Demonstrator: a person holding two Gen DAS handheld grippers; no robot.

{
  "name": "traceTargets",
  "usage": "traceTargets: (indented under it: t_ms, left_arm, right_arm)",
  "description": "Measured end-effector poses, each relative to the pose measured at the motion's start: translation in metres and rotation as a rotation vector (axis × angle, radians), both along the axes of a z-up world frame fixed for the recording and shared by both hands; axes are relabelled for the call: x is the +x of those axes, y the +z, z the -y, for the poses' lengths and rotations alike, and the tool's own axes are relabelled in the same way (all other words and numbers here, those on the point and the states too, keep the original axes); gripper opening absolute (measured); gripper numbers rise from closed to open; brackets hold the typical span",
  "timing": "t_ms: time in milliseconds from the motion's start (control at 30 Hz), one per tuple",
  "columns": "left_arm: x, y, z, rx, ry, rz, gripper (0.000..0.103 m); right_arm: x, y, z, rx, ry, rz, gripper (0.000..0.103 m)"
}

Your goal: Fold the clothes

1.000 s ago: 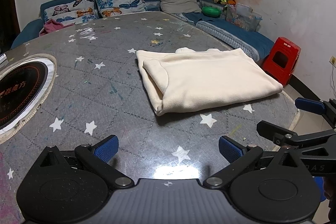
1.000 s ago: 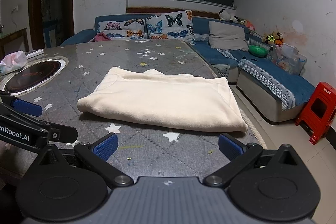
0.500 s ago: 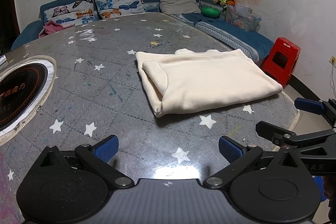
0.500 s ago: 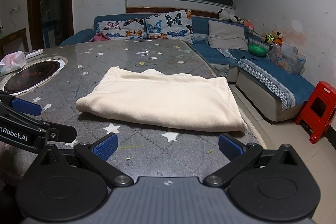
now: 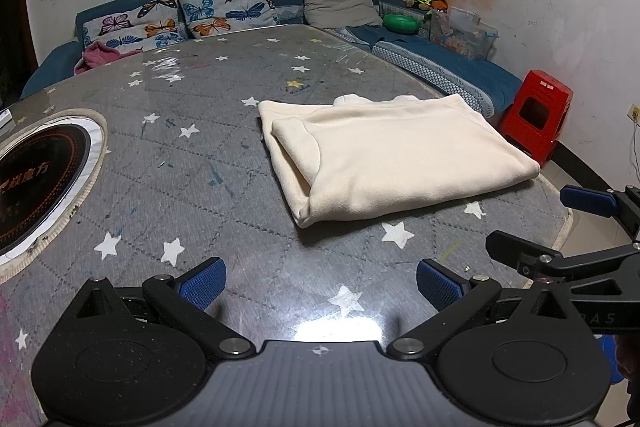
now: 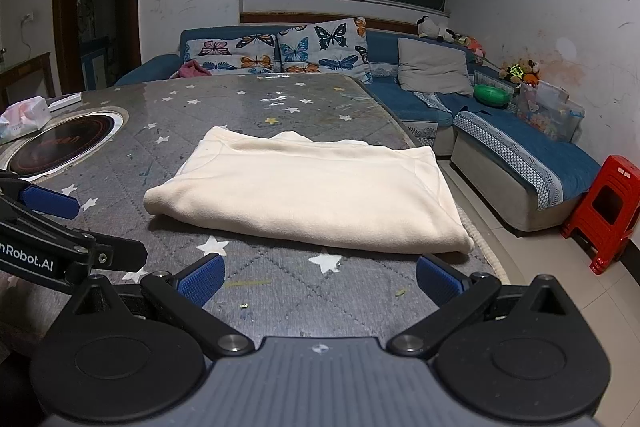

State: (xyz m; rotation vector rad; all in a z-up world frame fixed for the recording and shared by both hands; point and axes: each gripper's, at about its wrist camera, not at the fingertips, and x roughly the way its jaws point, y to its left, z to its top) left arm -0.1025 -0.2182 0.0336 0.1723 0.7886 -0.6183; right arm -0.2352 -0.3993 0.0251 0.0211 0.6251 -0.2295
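Observation:
A cream garment [image 5: 392, 155] lies folded into a flat rectangle on the grey star-patterned table [image 5: 192, 171], close to the table's right edge. In the right wrist view the same garment [image 6: 312, 195] sits just beyond the fingertips. My left gripper [image 5: 320, 283] hovers over bare table short of the garment, open with nothing between its blue pads. My right gripper [image 6: 318, 277] is open too and holds nothing. Each gripper shows at the edge of the other's view: the right gripper [image 5: 588, 227] and the left gripper [image 6: 44, 227].
A round black induction hob [image 5: 36, 179] is set into the table at the left, with a tissue pack [image 6: 24, 117] beside it. A blue sofa [image 6: 460, 115] with butterfly cushions wraps the far side and right. A red plastic stool [image 6: 604, 211] stands on the floor.
Both grippers have drifted slightly; the garment sits a touch nearer in the right wrist view. The garment itself has not moved and both grippers stay open.

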Motion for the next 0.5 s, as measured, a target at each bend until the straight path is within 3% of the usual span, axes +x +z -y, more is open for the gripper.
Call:
traceTargets:
  t_ms: [500]
  left_arm:
    - [0.0028, 0.0006, 0.0028, 0.005, -0.005, 0.002, 0.103]
  right_arm:
    - [0.0034, -0.0004, 0.0012, 0.005, 0.000, 0.001, 0.103]
